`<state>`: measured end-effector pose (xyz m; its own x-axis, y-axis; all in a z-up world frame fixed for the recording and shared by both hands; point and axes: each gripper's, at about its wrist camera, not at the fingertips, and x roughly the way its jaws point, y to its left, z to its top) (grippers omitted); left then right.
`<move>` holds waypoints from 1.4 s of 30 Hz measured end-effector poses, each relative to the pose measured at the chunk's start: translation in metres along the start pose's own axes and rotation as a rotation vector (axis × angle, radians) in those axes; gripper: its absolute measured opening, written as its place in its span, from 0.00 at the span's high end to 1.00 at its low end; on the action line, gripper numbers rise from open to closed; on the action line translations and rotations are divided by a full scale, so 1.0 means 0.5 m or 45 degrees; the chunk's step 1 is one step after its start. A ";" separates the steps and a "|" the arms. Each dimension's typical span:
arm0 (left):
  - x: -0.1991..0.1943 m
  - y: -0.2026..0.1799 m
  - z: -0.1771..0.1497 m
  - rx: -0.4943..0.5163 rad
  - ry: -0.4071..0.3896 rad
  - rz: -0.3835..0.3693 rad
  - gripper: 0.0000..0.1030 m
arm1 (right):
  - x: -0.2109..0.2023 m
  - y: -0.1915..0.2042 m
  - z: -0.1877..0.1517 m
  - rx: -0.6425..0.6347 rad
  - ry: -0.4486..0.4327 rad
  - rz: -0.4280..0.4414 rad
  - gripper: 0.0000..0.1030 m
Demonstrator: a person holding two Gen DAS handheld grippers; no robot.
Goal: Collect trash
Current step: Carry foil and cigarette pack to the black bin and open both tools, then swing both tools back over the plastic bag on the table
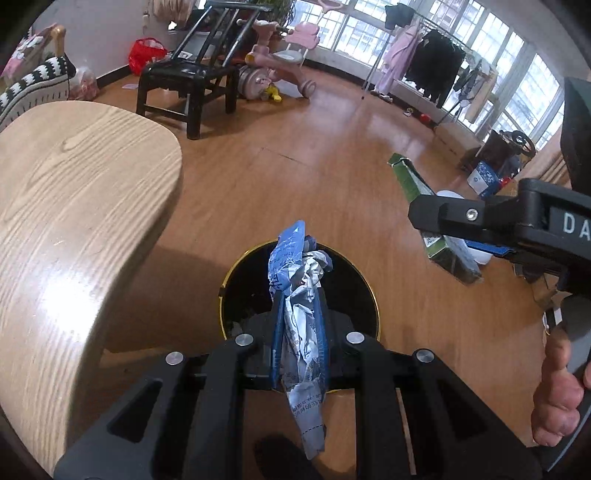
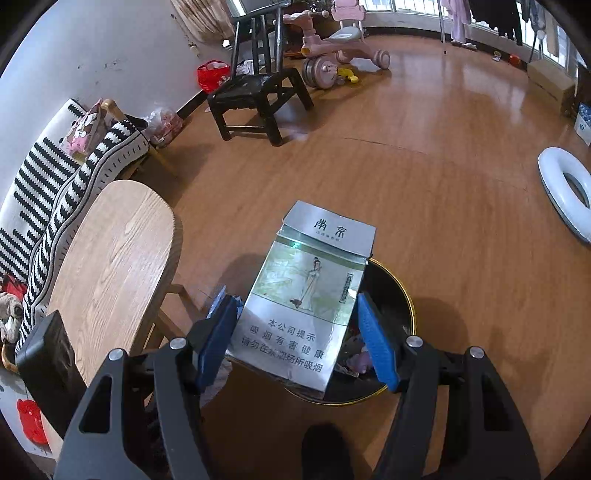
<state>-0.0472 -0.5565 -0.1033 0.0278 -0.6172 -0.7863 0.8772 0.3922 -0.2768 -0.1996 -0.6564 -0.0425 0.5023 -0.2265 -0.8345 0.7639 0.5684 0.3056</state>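
Over the black bin, the left hand-held gripper pinches a crumpled wrapper; the right hand-held gripper clamps a cigarette pack near the rim, where release could drop it onto the floor.

1. Daylight: bright, entering through the windows along the far wall.
2. Glare: pale sheen on the wooden floor and the table edge.
3. Shadows: soft, beneath the chair.
4. Distortion: strong fisheye curvature, black corners.
5. Focus: mostly sharp throughout.
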 end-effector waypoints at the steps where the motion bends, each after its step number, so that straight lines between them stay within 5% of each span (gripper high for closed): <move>1: 0.002 0.000 0.000 -0.004 0.002 -0.003 0.85 | 0.000 0.000 0.000 -0.004 -0.002 -0.009 0.37; 7: 0.008 -0.008 -0.002 -0.016 0.000 -0.024 0.85 | 0.004 -0.010 0.005 0.021 -0.006 -0.011 0.36; 9: 0.010 -0.007 -0.001 -0.027 -0.003 -0.031 0.81 | 0.004 -0.013 0.006 0.036 -0.004 -0.009 0.28; 11: 0.012 -0.003 0.001 -0.047 0.000 -0.022 0.67 | 0.004 -0.020 0.008 0.059 -0.006 -0.003 0.21; 13: 0.003 -0.005 -0.001 -0.056 -0.023 -0.026 0.36 | 0.001 -0.022 0.008 0.073 -0.015 0.000 0.21; 16: -0.006 -0.006 0.000 -0.055 -0.060 -0.018 0.28 | 0.000 -0.021 0.005 0.074 -0.013 0.006 0.20; 28: -0.098 0.032 -0.011 -0.076 -0.118 0.071 0.12 | -0.010 0.062 0.002 -0.063 -0.046 0.022 0.13; 34: -0.229 0.093 -0.030 -0.055 -0.216 0.215 0.10 | -0.027 0.174 -0.022 -0.206 -0.066 0.097 0.12; 42: -0.442 0.266 -0.121 -0.146 -0.309 0.476 0.10 | -0.040 0.416 -0.092 -0.462 -0.046 0.250 0.12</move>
<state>0.0341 -0.3268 0.0002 0.4558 -0.5557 -0.6953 0.7273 0.6828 -0.0689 -0.0696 -0.4974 0.0165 0.6433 -0.1097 -0.7577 0.4629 0.8440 0.2708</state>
